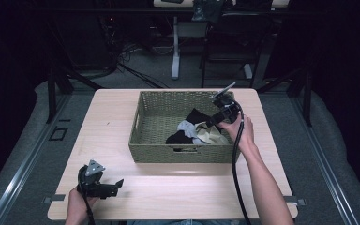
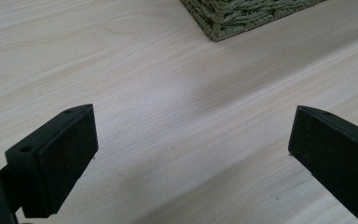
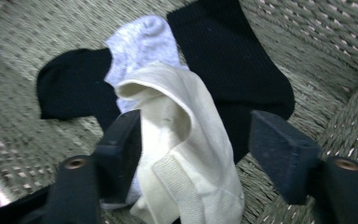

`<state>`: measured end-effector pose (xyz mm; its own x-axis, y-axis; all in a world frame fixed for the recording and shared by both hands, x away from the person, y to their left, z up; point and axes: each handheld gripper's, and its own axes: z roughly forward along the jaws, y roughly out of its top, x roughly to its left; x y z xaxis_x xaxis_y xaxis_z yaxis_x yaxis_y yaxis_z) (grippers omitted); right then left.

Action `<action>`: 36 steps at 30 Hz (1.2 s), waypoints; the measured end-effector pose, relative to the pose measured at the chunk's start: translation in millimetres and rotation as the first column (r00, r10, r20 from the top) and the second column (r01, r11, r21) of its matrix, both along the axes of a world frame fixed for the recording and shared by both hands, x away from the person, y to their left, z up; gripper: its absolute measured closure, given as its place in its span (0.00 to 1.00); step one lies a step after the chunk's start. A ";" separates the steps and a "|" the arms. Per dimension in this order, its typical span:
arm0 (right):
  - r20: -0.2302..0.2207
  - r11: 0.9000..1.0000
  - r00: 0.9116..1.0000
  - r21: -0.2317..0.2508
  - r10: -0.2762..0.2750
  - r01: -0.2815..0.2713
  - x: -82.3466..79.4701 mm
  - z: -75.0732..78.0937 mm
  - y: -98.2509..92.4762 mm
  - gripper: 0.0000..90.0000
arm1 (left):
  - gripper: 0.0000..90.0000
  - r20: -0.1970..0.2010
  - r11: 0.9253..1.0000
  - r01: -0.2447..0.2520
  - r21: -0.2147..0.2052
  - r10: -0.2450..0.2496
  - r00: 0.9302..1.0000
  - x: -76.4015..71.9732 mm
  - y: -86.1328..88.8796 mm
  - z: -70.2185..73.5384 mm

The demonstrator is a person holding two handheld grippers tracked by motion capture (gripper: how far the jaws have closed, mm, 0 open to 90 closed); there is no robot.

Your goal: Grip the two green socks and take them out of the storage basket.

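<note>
Two tool jaws astride cream sock [image 3: 186, 154], right tool [image 3: 196, 144], woven basket [image 1: 155, 152]

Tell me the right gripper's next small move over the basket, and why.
Probably close the right gripper on the cream sock: the sock already lies between its jaws, one pad touches it, the other stands apart, and it tops the pile in the woven basket.
</note>
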<state>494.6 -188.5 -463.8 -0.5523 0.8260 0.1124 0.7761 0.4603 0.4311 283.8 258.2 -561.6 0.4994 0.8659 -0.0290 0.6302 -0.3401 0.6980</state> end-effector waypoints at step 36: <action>0.048 0.998 0.999 -0.062 0.001 0.002 -9.0 32.8 -5.0 0.96 | 0.02 -0.003 1.000 -0.004 0.002 0.004 1.000 0.3 -0.4 -0.2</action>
<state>485.6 -193.5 -431.0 -0.5555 0.8308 0.0343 0.7555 0.4870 0.4382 284.1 257.7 -561.8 0.4957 0.8680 -0.0285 0.6337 -0.3391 0.6953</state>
